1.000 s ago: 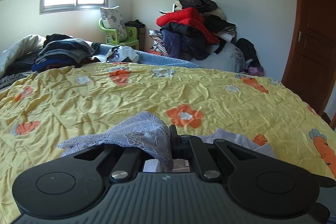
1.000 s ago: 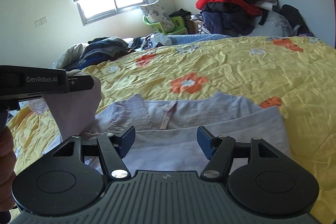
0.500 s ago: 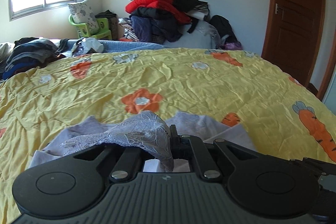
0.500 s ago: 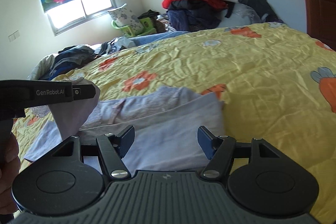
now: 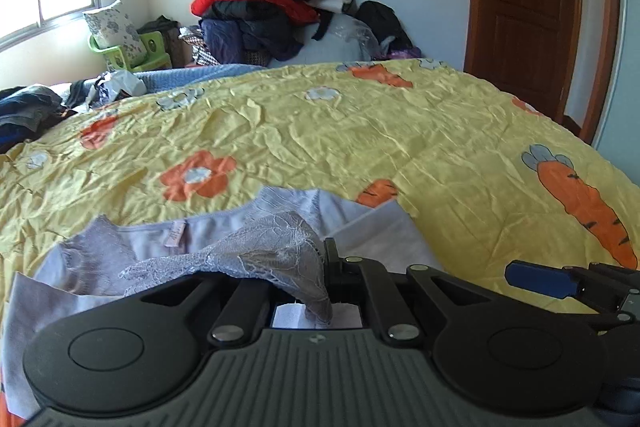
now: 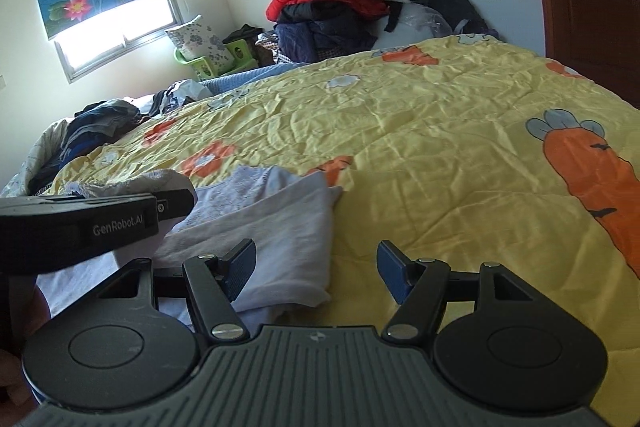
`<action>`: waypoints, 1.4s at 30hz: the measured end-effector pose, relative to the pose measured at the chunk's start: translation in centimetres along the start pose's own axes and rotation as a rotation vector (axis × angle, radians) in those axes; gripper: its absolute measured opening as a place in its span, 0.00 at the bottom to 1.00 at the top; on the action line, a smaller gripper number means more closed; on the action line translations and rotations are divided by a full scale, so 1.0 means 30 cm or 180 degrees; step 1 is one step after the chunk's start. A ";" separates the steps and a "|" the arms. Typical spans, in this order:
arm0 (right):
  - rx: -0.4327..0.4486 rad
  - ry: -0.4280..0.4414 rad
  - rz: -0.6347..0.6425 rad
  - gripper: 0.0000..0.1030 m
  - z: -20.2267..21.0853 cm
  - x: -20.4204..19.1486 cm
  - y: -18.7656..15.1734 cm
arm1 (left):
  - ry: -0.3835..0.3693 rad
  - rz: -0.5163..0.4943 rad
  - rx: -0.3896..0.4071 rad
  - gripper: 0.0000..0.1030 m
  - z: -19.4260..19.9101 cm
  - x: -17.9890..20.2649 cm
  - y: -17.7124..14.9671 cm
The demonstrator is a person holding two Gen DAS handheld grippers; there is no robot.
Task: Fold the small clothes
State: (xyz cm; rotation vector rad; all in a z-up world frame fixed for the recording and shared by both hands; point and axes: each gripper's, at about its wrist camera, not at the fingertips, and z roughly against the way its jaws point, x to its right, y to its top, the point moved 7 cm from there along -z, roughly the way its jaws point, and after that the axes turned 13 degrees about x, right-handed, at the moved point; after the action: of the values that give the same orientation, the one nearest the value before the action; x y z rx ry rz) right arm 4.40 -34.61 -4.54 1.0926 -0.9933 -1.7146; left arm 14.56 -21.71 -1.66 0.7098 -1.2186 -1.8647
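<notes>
The left gripper has its jaws clamped together on a lace edge of the garment; the lace drapes over the jaws and hangs down between the linkage arms. The garment, pale lilac, lies on the bed at 6 o'clock in the left wrist view, partly folded over itself, with a small label showing at the neckline.

The right gripper has its jaws apart, with nothing between the blue pads. Its left pad sits over the garment's right edge; its right pad is over bare quilt. In the right wrist view the left gripper's body enters at 9 o'clock, holding raised cloth.

Background: clothes pile at 12 o'clock, window at 10 o'clock, door at 2 o'clock.
</notes>
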 end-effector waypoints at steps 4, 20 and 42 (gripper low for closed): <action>0.0007 -0.0078 -0.0012 0.66 0.010 0.041 -0.002 | -0.0072 0.0024 -0.0032 0.05 -0.007 0.034 -0.012; 0.0055 -0.0388 -0.0021 0.68 0.060 0.171 -0.002 | -0.0635 -0.0111 -0.0270 0.41 0.039 0.145 -0.064; 0.0200 0.0113 0.0904 0.81 0.031 -0.210 0.009 | 0.0924 0.0588 -0.0139 0.90 0.172 -0.555 -0.072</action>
State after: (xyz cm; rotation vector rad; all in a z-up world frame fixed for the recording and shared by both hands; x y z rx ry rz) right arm 5.21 -28.67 -2.36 0.9664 -1.1283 -1.4394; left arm 18.80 -4.68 -1.08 0.7851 -1.0172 -1.5700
